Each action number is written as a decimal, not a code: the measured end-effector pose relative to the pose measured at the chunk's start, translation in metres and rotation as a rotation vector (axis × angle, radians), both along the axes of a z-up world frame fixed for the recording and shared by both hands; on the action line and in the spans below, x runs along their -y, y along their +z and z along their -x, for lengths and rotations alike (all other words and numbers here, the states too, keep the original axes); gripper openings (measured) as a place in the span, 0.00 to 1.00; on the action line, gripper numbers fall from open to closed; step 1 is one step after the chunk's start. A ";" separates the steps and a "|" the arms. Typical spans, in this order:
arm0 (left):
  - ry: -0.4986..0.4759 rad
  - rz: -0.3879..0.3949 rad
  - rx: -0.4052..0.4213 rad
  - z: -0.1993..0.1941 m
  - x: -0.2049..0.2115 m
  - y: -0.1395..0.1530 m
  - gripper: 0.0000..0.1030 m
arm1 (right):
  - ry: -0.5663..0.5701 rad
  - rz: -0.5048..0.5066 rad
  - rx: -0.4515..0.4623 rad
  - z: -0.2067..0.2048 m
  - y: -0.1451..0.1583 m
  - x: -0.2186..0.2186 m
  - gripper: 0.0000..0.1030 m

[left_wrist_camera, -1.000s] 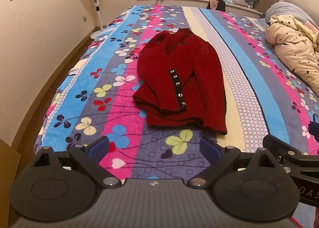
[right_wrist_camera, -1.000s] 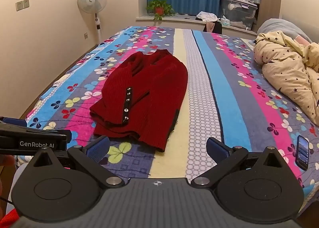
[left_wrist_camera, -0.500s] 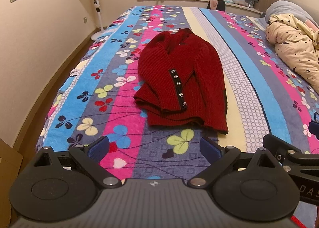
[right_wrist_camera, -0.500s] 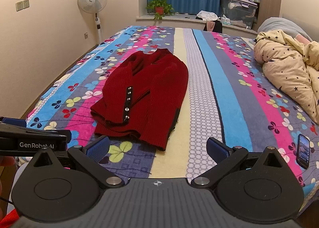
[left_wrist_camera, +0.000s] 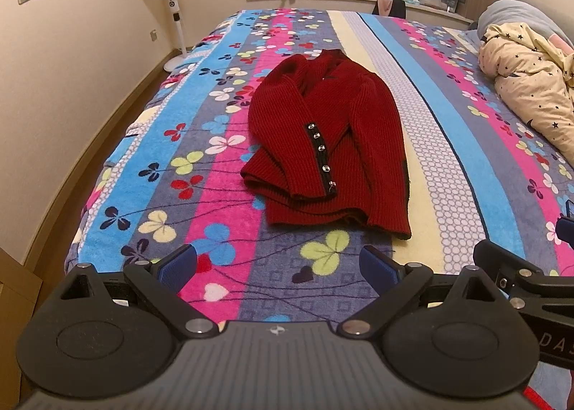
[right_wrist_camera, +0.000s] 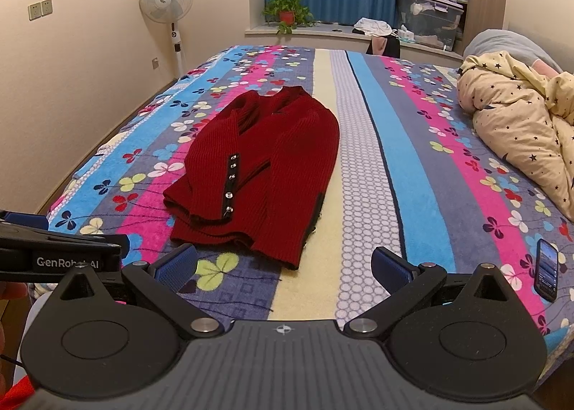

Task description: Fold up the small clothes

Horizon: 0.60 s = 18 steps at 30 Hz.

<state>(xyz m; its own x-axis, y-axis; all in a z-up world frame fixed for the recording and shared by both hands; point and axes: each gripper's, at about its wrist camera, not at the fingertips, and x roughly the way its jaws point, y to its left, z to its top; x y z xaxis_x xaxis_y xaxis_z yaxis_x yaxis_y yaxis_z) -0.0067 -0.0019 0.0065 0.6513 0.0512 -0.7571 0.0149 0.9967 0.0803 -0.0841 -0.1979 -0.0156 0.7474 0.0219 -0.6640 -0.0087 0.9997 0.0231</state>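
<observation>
On the striped floral bedspread (left_wrist_camera: 448,144) lies the red knit cardigan (left_wrist_camera: 333,144), both sleeves folded across its front, a row of 5 silver buttons along one cuff. Its hem is nearest both tools. The left gripper (left_wrist_camera: 279,268) hovers short of that hem, fingers spread wide and holding nothing. The right gripper (right_wrist_camera: 283,268) is likewise wide and empty, the cardigan's hem ahead to its left. Right of the cardigan, well apart, sit a phone (right_wrist_camera: 546,269) and a star-print duvet (right_wrist_camera: 520,130).
</observation>
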 end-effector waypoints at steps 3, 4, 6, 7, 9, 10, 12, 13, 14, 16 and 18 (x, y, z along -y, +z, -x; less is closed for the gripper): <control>0.001 0.000 -0.002 0.000 0.000 0.000 0.96 | 0.000 0.000 -0.001 0.000 0.000 -0.001 0.99; 0.001 -0.001 -0.002 -0.001 0.000 -0.001 0.96 | 0.001 -0.001 -0.001 0.000 0.000 -0.001 0.99; -0.001 -0.001 -0.002 -0.001 0.000 0.000 0.96 | 0.001 -0.001 -0.002 0.000 -0.001 -0.001 0.99; 0.000 -0.001 -0.002 -0.001 0.000 -0.001 0.96 | 0.002 -0.002 -0.003 -0.001 -0.001 -0.001 0.99; 0.000 -0.001 -0.003 -0.001 0.000 -0.001 0.96 | 0.003 -0.003 -0.005 -0.001 -0.002 -0.001 0.99; -0.001 -0.001 -0.004 -0.001 0.000 -0.001 0.96 | 0.003 -0.004 -0.006 -0.001 -0.002 -0.001 0.99; -0.001 -0.002 -0.005 -0.002 0.000 -0.002 0.96 | 0.003 -0.004 -0.005 -0.001 -0.002 -0.001 0.99; -0.001 -0.002 -0.005 -0.002 0.000 -0.002 0.96 | 0.003 -0.003 -0.005 -0.001 -0.002 -0.001 0.99; -0.001 -0.003 -0.006 -0.002 0.000 -0.003 0.96 | 0.004 -0.003 -0.004 -0.001 -0.002 -0.001 0.99; -0.002 -0.003 -0.005 -0.002 0.000 -0.003 0.96 | 0.004 -0.003 -0.006 -0.001 -0.002 -0.001 0.99; -0.003 -0.003 -0.005 -0.002 0.000 -0.003 0.96 | 0.003 -0.003 -0.005 -0.001 -0.002 -0.001 0.99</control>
